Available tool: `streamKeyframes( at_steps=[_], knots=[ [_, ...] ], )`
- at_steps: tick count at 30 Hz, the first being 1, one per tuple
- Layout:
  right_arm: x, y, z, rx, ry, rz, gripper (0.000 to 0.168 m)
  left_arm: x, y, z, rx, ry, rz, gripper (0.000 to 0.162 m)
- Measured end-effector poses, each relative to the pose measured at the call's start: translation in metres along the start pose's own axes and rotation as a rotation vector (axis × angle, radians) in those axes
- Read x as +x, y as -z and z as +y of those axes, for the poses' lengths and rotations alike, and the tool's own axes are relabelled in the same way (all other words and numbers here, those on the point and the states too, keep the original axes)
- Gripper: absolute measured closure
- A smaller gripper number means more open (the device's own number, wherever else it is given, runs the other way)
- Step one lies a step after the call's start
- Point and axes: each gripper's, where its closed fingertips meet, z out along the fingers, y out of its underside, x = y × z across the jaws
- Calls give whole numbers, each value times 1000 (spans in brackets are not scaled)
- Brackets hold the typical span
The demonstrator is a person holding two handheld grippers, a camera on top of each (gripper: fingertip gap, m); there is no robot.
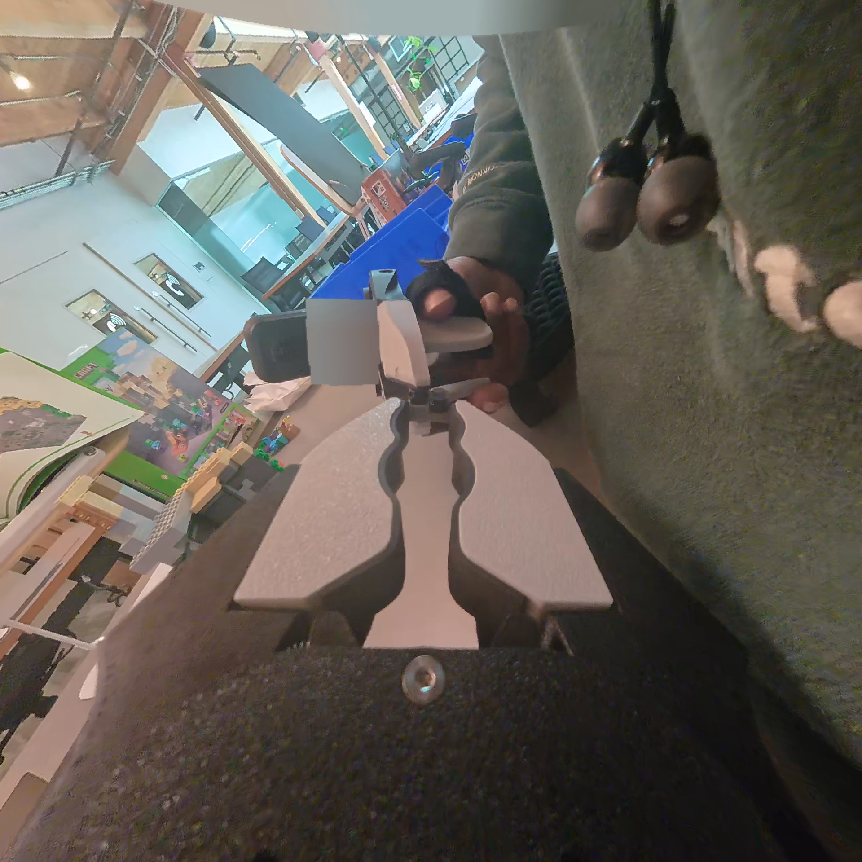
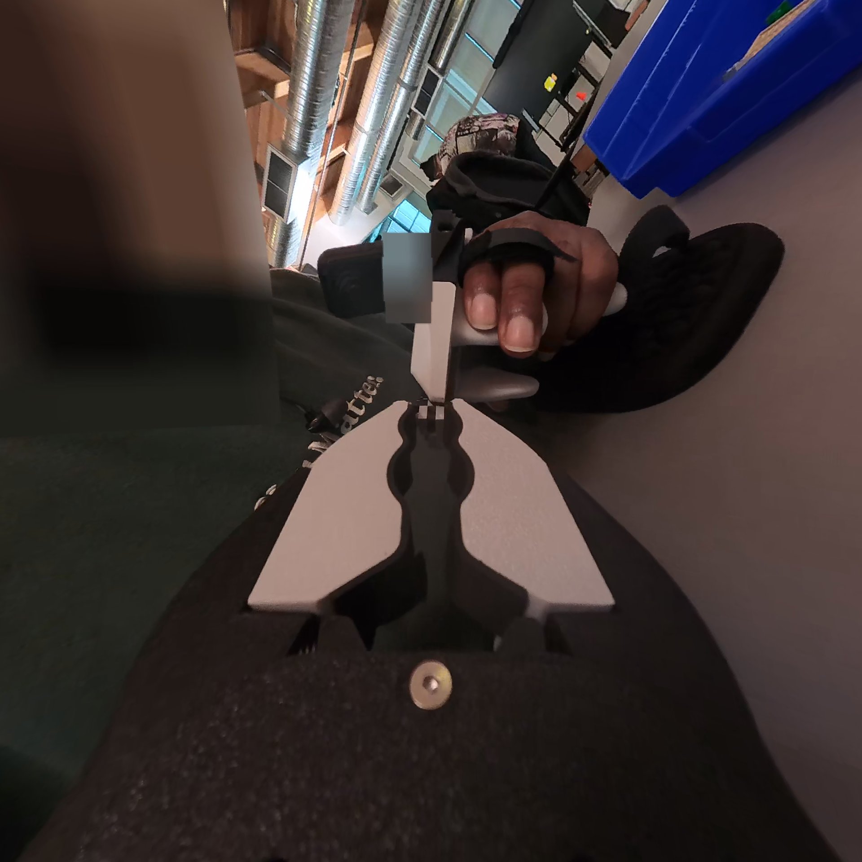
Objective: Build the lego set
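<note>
Item: two hand-held grippers, met tip to tip in mid-air above the grey surface (image 2: pixel 699 466). Left gripper (image 1: pixel 427 410): jaws nearly closed, pinching a small dark piece (image 1: pixel 436 402) at the tips; whether that piece is one element or several cannot be told. Right gripper (image 2: pixel 431 410): jaws drawn close at the tips on the same small piece, seen here only as a dark-and-light speck; a firm grip cannot be confirmed. Each view shows the opposite gripper held in the person's hand (image 2: pixel 536 289). Task item, partly built lego model (image 1: pixel 154 517): grey and tan walls, standing on the surface to the left of the left wrist view, well apart from the grippers. Nearby: loose coloured bricks (image 1: pixel 275 448), printed set box (image 1: pixel 186 410), open instruction booklet (image 1: pixel 46 420), blue bins (image 2: pixel 746 93). Progress, judged: walls are raised, yet loose bricks remain, so the build looks mid-way; the small piece in hand appears to be a sub-assembly not yet fitted to the model.
</note>
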Motion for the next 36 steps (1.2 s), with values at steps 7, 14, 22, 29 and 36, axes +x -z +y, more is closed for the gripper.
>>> streamKeyframes(
  at_steps=[7,14,22,29,36],
  knots=[
    [-3,0,3,-14,23,-22,157,2,-1,-4,14,-16,6,146],
    [6,12,-11,-89,206,137,145,-13,-1,8,-12,143,-41,146],
    [75,62,-63,-380,593,707,151,-58,12,32,-4,525,-201,146],
    [152,63,-95,-540,603,812,153,-78,26,43,51,714,-280,146],
    [189,54,-102,-630,568,829,153,-83,31,45,69,753,-300,146]
  ],
)
